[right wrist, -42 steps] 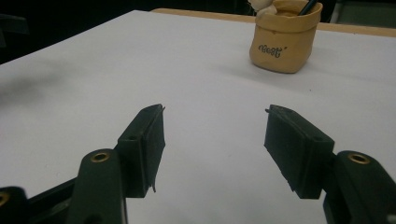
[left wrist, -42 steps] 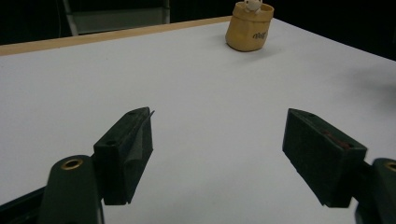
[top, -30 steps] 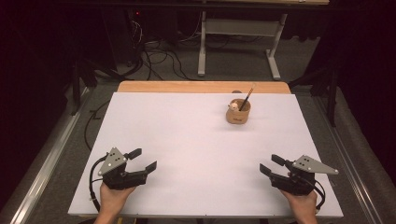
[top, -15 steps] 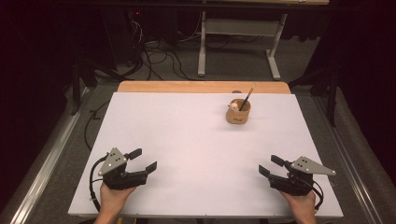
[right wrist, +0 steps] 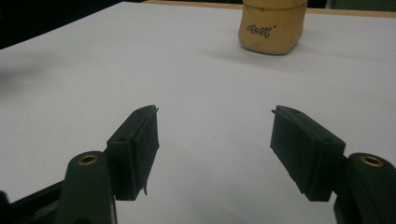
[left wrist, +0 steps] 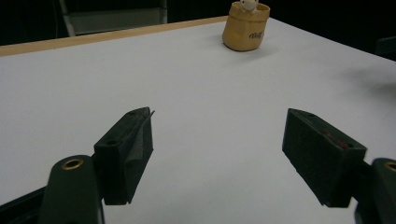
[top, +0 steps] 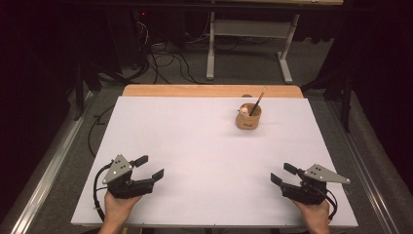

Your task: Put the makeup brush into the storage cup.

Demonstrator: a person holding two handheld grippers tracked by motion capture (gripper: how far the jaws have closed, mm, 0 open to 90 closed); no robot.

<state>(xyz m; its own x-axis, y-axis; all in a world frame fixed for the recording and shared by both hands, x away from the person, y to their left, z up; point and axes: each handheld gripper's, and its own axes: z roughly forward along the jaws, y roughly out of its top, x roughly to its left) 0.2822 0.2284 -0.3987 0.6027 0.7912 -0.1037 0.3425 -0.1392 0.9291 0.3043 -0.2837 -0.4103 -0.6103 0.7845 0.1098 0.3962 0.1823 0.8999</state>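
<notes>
Item one, left gripper: held in the person's left hand at the near left corner of the white table. Jaws stand wide apart with bare tabletop between them; the pads press on nothing. It sits low over the surface, pointing toward the table's middle. A black cable loops from its rear, and a grey three-cornered plate lies on top.

Item two, tan cup: a small soft-sided container with rounded walls, standing upright on the far right part of the table, close to the wooden strip along the far edge. It is well apart from both grippers. Dark lettering marks its side; the word cannot be read with certainty. Contents: one thin dark stick leaning out toward the far right, and a small pale figure at the left of the rim, too small to identify further.

Item three, right gripper: held in the person's right hand at the near right corner of the table. Its jaws have just been opening and now stand wide, with bare tabletop between them and the pads clear of any object. It points toward the table's middle, the cup lying ahead of it and farther off. Same grey plate on top, cable trailing at the rear.
</notes>
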